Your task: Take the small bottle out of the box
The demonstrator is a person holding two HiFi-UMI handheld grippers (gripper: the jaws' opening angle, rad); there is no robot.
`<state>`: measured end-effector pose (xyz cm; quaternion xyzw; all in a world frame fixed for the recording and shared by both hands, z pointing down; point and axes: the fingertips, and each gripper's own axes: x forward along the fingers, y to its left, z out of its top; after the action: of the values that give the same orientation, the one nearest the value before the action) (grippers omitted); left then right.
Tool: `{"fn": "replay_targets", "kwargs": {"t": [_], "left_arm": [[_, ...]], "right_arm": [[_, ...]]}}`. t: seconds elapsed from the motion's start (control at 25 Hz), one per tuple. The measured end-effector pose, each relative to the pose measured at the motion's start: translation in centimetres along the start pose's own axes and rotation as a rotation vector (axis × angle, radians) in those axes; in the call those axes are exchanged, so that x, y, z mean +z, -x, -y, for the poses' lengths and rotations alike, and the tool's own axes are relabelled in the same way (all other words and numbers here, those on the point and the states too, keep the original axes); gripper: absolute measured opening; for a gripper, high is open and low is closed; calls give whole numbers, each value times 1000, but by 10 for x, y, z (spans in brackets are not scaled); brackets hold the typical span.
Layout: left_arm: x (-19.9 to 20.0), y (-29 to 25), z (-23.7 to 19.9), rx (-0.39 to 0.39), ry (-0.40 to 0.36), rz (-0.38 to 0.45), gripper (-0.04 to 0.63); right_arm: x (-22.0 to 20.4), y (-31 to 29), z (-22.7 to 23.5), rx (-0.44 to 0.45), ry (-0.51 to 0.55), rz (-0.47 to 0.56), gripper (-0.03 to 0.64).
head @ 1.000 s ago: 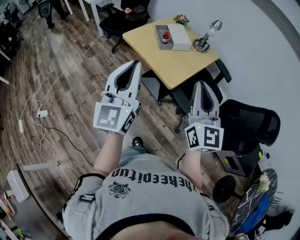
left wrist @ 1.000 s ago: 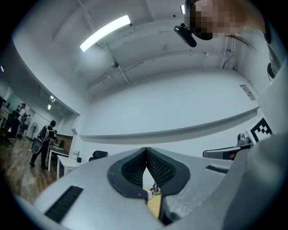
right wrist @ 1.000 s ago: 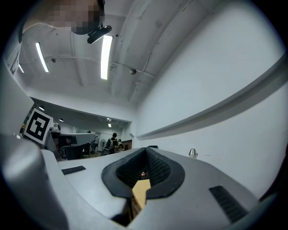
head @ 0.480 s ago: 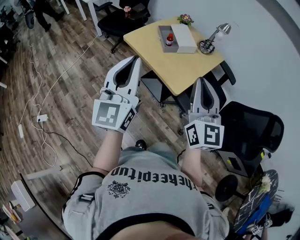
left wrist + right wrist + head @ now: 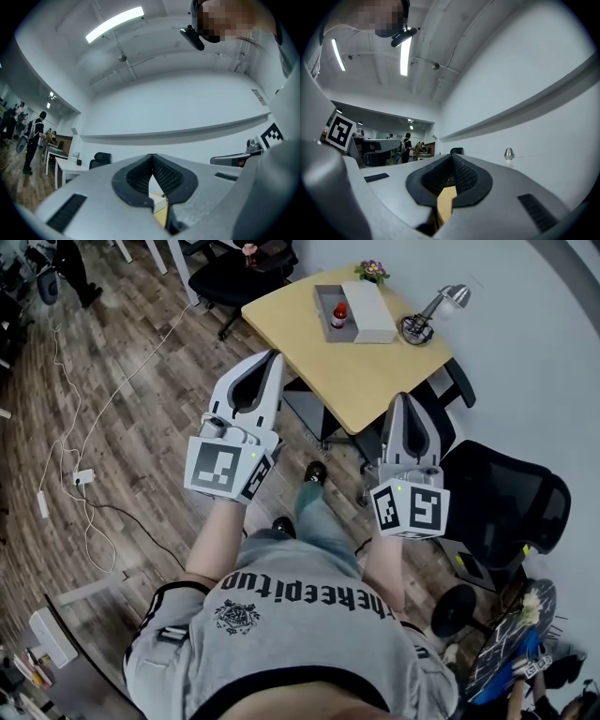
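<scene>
The left gripper (image 5: 271, 360) and right gripper (image 5: 405, 401) were closed, empty, and would need opening before reaching the small bottle (image 5: 339, 315) in the box (image 5: 322, 313) at the table's (image 5: 352, 376) far edge.

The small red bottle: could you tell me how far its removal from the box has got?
Nothing done yet: the small red bottle stands in the open grey box on the yellow table. In hand: nothing; the left gripper and right gripper are shut, empty, short of the table. Left: reach, grasp, lift out.
</scene>
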<state>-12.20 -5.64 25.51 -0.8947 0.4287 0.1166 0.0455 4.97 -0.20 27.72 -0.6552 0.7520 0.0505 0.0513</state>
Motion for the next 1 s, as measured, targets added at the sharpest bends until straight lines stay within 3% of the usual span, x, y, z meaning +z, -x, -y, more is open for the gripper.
{"fn": "replay_targets", "kwargs": {"t": [1.0], "left_arm": [[-19, -198, -56, 34, -30, 55, 3]], "right_arm": [[5, -191, 104, 66, 27, 55, -12]]}}
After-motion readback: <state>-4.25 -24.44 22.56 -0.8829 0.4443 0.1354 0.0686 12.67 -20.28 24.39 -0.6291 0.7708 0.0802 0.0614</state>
